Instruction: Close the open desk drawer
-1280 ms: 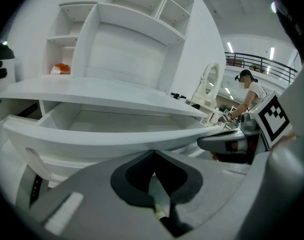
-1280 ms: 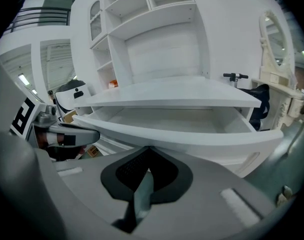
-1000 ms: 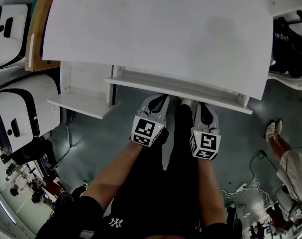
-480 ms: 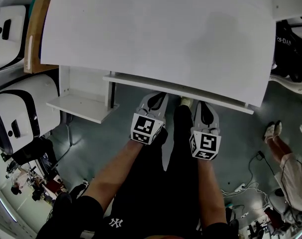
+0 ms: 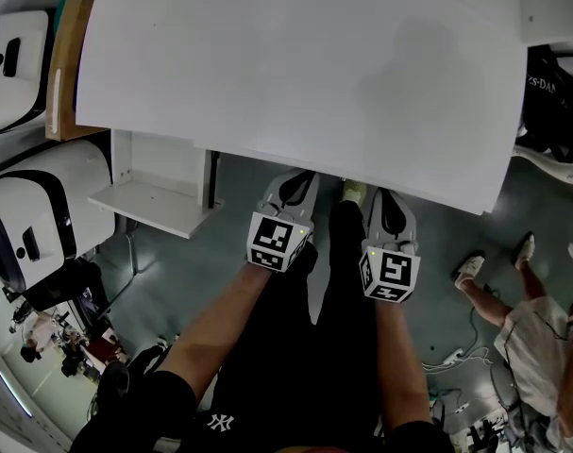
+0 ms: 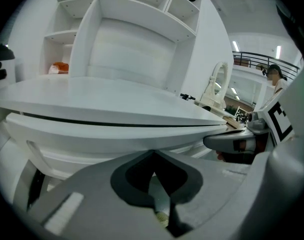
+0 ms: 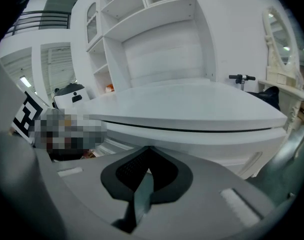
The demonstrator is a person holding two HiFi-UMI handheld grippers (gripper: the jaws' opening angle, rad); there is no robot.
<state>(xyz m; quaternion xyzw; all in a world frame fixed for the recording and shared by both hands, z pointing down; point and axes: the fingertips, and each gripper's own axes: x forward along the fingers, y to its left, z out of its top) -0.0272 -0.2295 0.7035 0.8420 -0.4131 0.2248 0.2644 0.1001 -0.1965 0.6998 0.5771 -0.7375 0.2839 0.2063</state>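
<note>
In the head view the white desk top [image 5: 305, 64] fills the upper half, and the drawer is hidden beneath its front edge. From the gripper views the drawer front [image 6: 116, 134] [image 7: 202, 139] is a white band just under the desk top [image 6: 106, 101] [image 7: 192, 106], with a thin dark gap between them. My left gripper [image 5: 298, 179] [image 6: 153, 155] and right gripper [image 5: 385, 196] [image 7: 147, 150] sit side by side at that edge. Both are shut, holding nothing, their tips up against the drawer front.
A low white side shelf [image 5: 154, 206] juts out left of the grippers. White machines [image 5: 31, 215] and a wooden board [image 5: 74, 55] stand at the far left. A person's legs [image 5: 498, 295] and floor cables [image 5: 456, 357] are at the right. A hutch with shelves [image 6: 131, 44] rises behind the desk.
The drawer's front edge, which stuck out below the desk top a second ago, has slid in out of the head view. Both grippers moved forward with it.
</note>
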